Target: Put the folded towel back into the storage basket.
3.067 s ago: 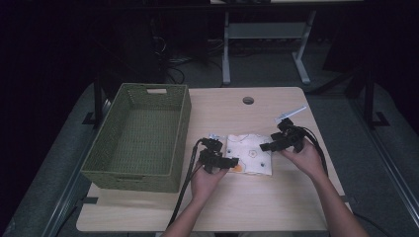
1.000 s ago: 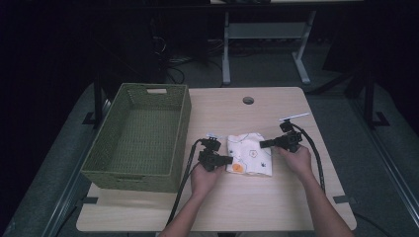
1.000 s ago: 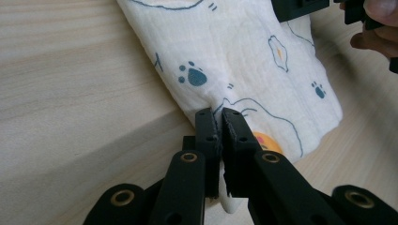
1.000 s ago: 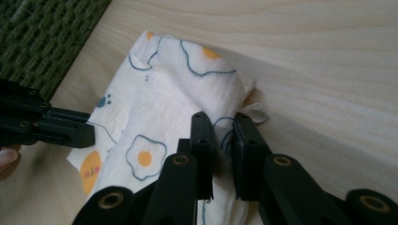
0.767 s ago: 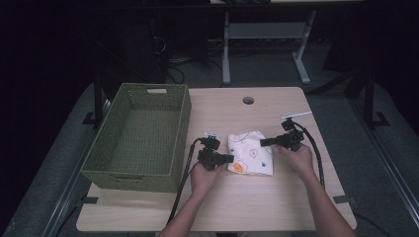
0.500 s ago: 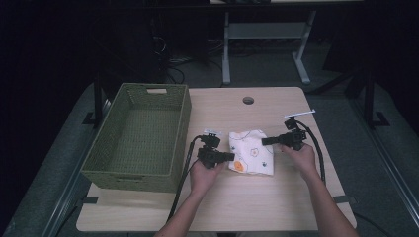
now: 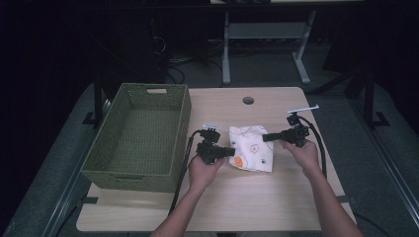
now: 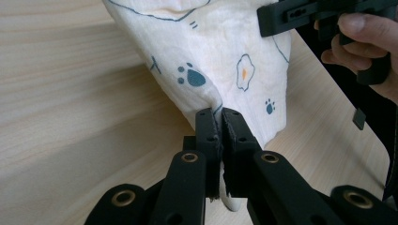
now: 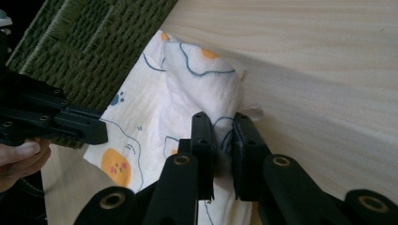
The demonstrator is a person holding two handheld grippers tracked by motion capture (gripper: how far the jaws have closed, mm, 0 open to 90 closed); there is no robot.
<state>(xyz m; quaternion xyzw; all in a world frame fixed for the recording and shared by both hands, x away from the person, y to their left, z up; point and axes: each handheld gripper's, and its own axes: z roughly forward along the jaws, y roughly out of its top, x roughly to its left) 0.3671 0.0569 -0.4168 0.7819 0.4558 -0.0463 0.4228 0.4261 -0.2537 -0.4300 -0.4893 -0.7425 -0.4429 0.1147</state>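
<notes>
Since the earlier frame I have raised both hands, lifting the printed cloth [image 7: 252, 154] off the tabletop [image 7: 276, 207] beside the green basket [image 7: 138, 143]. Left gripper [image 8: 221, 123] and right gripper [image 9: 220, 126] each pinch one edge. Soft, light, limp fabric; its long axis spans the grippers.

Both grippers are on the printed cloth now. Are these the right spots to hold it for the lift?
Probably yes. The left gripper pinches a gathered edge, the right gripper the opposite one, each coming in level from its side. The cloth is limp, so opposite-edge grips should keep it spread.
</notes>
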